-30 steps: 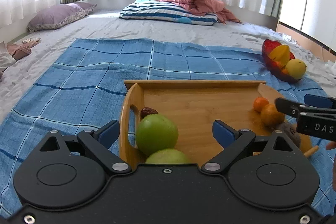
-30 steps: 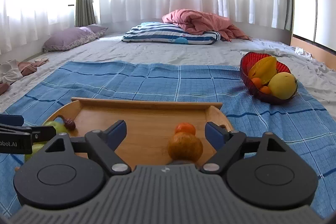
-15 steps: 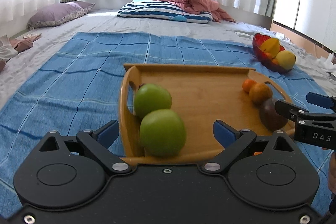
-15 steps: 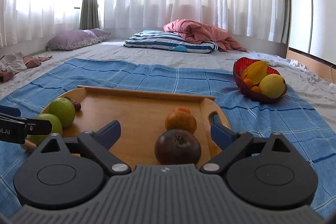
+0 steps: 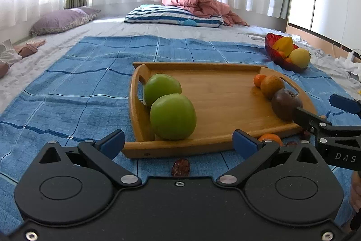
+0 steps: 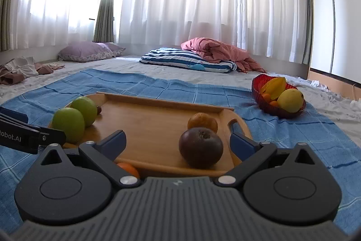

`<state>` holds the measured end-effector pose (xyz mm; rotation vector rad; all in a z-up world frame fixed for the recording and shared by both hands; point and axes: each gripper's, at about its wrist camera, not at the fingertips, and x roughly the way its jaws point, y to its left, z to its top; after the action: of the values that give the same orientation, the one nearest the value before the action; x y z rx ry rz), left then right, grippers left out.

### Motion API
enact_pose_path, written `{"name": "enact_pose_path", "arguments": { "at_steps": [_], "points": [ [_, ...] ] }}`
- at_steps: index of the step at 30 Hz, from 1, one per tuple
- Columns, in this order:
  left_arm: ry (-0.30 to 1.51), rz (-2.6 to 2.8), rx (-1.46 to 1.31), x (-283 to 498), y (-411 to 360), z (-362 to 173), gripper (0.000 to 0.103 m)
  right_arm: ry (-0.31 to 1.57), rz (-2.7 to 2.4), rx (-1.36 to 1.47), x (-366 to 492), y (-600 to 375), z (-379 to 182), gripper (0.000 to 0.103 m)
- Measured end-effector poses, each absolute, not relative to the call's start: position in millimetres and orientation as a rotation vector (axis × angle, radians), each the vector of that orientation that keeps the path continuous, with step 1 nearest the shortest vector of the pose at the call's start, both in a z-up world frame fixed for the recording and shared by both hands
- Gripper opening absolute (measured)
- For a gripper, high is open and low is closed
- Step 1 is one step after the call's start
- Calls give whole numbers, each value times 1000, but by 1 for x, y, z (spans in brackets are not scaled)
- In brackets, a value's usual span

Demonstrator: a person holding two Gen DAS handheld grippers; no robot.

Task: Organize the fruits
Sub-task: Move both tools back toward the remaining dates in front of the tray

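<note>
On the left side of the wooden tray (image 5: 225,96) two green apples (image 5: 172,115) touch each other. A date (image 5: 181,167) and a small orange (image 5: 269,138) lie on the blue cloth (image 5: 79,92) just before the tray's near edge. I think these loose ones should be picked gently, low and level. The left gripper (image 5: 178,142) hovers spread and empty before the tray; the right gripper (image 6: 177,139) the same, facing a dark round fruit (image 6: 200,147).

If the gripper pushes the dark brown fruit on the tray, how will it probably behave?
The dark brown fruit looks round and smooth, so it would probably roll. It sits near the wooden tray's front lip, which may stop it. Its skin looks firm, likely not fragile.
</note>
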<state>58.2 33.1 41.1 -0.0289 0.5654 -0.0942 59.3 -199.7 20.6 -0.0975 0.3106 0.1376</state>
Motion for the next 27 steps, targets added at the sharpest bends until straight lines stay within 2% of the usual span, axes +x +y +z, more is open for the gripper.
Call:
{"name": "enact_pose_path", "arguments": {
  "at_steps": [10, 17, 22, 26, 27],
  "points": [
    [605, -99, -54, 38, 33, 20, 102, 337, 134, -101, 41, -194, -3, 103],
    [602, -72, -30, 34, 32, 8, 102, 360, 144, -106, 40, -189, -13, 99],
    [601, -68, -41, 35, 32, 4, 101, 350, 144, -123, 37, -186, -17, 91],
    [596, -62, -37, 35, 30, 3, 92, 343, 144, -126, 35, -185, -19, 79],
    [595, -64, -35, 35, 30, 4, 87, 344, 145, -122, 35, -186, -20, 77]
  ]
}}
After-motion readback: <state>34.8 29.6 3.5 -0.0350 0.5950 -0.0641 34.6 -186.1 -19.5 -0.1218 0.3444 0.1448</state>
